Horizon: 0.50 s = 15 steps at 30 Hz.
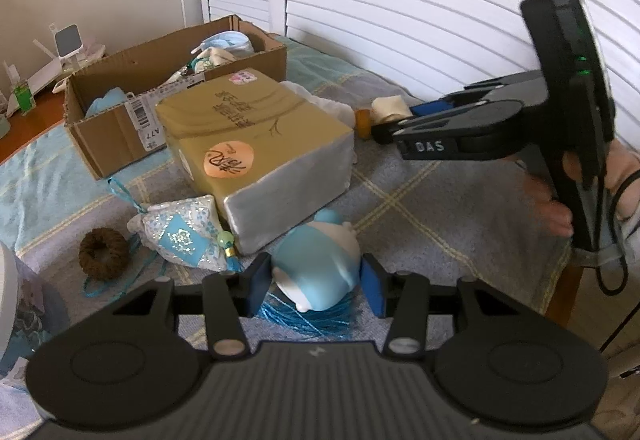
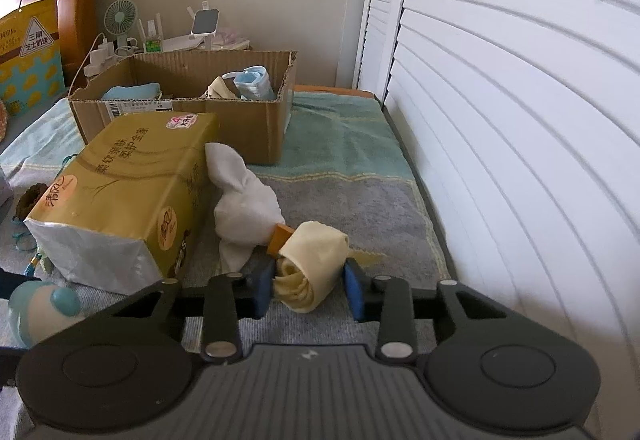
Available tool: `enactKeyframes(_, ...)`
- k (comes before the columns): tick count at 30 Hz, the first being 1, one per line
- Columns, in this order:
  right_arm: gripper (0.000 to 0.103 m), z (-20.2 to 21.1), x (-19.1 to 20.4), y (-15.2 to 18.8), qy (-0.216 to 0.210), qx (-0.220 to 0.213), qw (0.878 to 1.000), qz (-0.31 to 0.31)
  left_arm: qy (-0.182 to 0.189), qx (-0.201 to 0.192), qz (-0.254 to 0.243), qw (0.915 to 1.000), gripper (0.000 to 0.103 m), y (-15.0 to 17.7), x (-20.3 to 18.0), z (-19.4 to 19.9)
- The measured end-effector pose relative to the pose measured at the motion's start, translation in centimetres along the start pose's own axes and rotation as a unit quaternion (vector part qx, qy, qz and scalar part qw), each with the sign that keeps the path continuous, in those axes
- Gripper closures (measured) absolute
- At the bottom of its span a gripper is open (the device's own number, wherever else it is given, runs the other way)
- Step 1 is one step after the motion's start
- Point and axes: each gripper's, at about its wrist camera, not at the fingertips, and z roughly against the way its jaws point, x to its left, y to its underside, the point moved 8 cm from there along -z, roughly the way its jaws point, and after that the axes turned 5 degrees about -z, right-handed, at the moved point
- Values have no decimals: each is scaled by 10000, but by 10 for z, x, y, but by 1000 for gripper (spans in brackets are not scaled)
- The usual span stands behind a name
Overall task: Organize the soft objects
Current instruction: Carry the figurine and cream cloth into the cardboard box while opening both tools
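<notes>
Left hand-held gripper [image 1: 316, 290] straddles the blue plush toy [image 1: 320, 264], jaws spread; right hand-held gripper [image 2: 308, 288] brackets the cream cloth roll [image 2: 312, 264], unclamped.

Plaid blanket [image 2: 360, 208]; cardboard box [image 2: 240, 120]; tissue pack [image 2: 132, 192]

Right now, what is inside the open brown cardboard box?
Inside the open brown cardboard box: a light blue cloth at one end, a cream fabric piece and a blue-white rolled item. Its walls hide the bottom.
</notes>
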Motion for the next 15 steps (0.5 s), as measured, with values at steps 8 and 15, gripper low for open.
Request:
enactKeyframes(8,64,27,0,1,5,-57,10000,48,-19,-106,-137,9998,56,-2,-5,22)
enactKeyframes(15,64,55,7,0,-166,-147,9997,143,33,-134,-209,9997,56,0,-9,48)
